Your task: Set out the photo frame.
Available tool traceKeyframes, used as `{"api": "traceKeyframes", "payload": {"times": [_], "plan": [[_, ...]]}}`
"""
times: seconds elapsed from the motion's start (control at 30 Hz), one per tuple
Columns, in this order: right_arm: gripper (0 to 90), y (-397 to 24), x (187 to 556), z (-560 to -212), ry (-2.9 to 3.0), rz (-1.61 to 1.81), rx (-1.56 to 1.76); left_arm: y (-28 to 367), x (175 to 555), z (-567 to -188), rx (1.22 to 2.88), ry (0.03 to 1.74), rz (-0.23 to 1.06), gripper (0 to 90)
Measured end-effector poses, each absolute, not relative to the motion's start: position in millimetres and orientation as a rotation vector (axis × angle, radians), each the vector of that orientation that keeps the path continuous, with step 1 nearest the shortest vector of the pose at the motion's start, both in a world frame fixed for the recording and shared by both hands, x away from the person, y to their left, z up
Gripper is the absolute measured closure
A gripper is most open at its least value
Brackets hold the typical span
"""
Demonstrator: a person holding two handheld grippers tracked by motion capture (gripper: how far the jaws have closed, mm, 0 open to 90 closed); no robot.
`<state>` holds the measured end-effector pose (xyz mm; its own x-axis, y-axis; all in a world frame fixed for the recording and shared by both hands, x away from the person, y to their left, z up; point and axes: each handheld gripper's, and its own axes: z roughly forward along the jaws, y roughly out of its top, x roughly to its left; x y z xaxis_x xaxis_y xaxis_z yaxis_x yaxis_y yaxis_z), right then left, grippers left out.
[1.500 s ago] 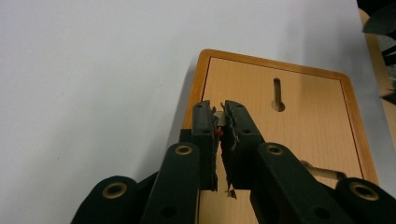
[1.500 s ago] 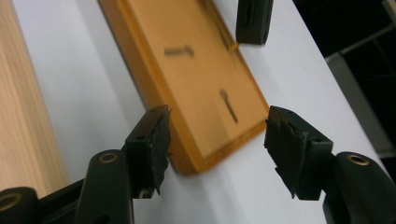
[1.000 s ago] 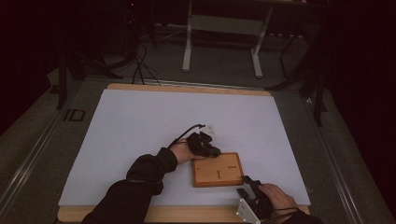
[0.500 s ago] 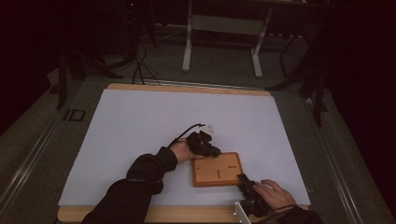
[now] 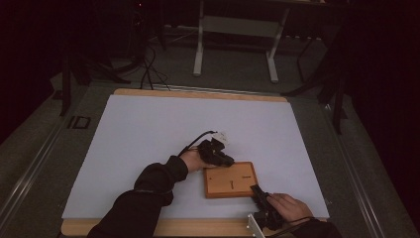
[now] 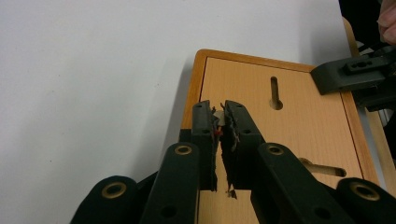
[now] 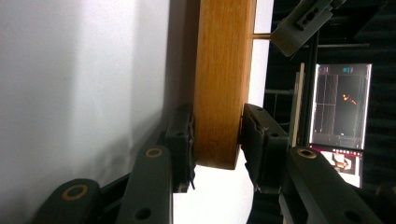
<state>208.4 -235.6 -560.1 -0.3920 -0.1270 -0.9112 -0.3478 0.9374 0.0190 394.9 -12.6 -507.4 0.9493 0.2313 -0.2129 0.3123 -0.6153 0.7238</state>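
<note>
While the flat rectangular wooden board with keyhole slots (image 5: 231, 179) lies on the white sheet (image 5: 148, 129) near the counter's (image 5: 198, 93) front edge, both tongs work at it. Board sits slightly right of centre, two slots cut into its top face.

Right tongs (image 5: 257, 191) come in at the board's near right corner. Right gripper view: jaws straddle the board's edge thickness (image 7: 224, 84), one pad under, one over. Jaws have just been closing with the board between them; the lower pad looks to be touching the wood, the upper a sliver off or just meeting it. Grip not clearly firm yet.

Left tongs (image 6: 219, 126) sit at the board's far left corner, jaws narrow, nearly together, pinching a small pale scrap or tab (image 6: 218, 116) with a fleck of red; too small to identify. Tips hover over or rest on the top face near a slot (image 6: 275, 92).

Step in hand, as I judge it: securing the board by its edge with the right tongs. Next move calls for finishing that squeeze squarely before any lift or steadying, so the corner does not slip out.

No brand, label or readable writing on board or tongs. A lit screen (image 7: 340, 102) stands beyond the counter; its text is illegible.
</note>
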Motion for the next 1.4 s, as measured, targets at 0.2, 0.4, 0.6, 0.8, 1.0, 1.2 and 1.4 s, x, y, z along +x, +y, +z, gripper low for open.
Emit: {"api": "traceKeyframes", "payload": {"times": [0.2,0.4,0.6,0.8,1.0,1.2,1.4], "plan": [[65.1,-236,210,-557,1.995,0.258,-0.335,-11,389,-501,2.273,0.392,-0.013,65.2],[65.6,-235,212,-548,2.028,0.283,-0.32,-2,381,-488,2.254,0.391,0.048,54.4],[67.0,-233,216,-536,2.063,0.299,-0.303,9,374,-478,2.23,0.396,0.067,36.5],[68.7,-231,219,-522,2.096,0.351,-0.253,21,368,-476,2.213,0.395,0.071,13.6],[69.1,-230,224,-512,2.125,0.371,-0.245,33,363,-471,2.145,0.402,0.082,1.9],[70.0,-230,232,-499,2.171,0.399,-0.229,51,353,-462,2.121,0.4,0.117,1.8],[69.9,-232,243,-488,2.23,0.432,-0.217,72,343,-455,2.101,0.415,0.129,1.8]]}}
